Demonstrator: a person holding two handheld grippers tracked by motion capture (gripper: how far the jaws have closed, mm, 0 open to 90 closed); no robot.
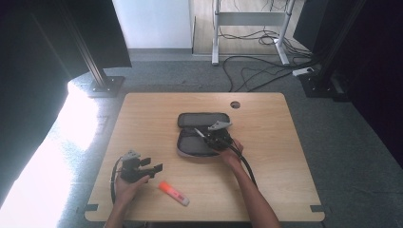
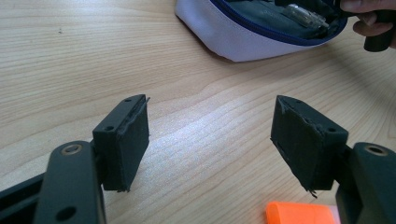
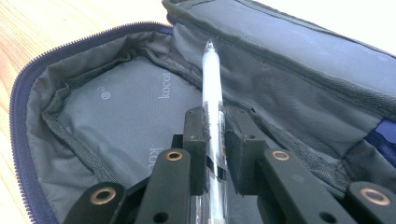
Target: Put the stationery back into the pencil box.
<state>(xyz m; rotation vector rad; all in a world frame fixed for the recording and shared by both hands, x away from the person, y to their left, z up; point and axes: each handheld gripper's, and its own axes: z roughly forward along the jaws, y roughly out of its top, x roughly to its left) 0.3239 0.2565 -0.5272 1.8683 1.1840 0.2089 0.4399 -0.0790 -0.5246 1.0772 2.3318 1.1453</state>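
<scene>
An open dark pencil case (image 1: pixel 192 146) with a grey lining (image 3: pixel 116 98) lies in the middle of the wooden table (image 1: pixel 266 142). My right gripper (image 1: pixel 211 137) hangs over its near half, shut on a clear pen (image 3: pixel 212 84) that points into the case; the pads (image 3: pixel 195 135) press on the pen's barrel. My left gripper (image 1: pixel 153 164) rests near the table's front left, its jaws wide open (image 2: pixel 210 135) with bare wood between them. An orange highlighter (image 1: pixel 173 193) lies just right of it, and its orange end (image 2: pixel 299 213) is below the right jaw.
The case's pale outer side (image 2: pixel 243 37) faces the left gripper. A round cable hole (image 1: pixel 235 104) sits near the table's far edge. Black frame posts (image 1: pixel 97 71) and floor cables (image 1: pixel 256 71) lie beyond the table.
</scene>
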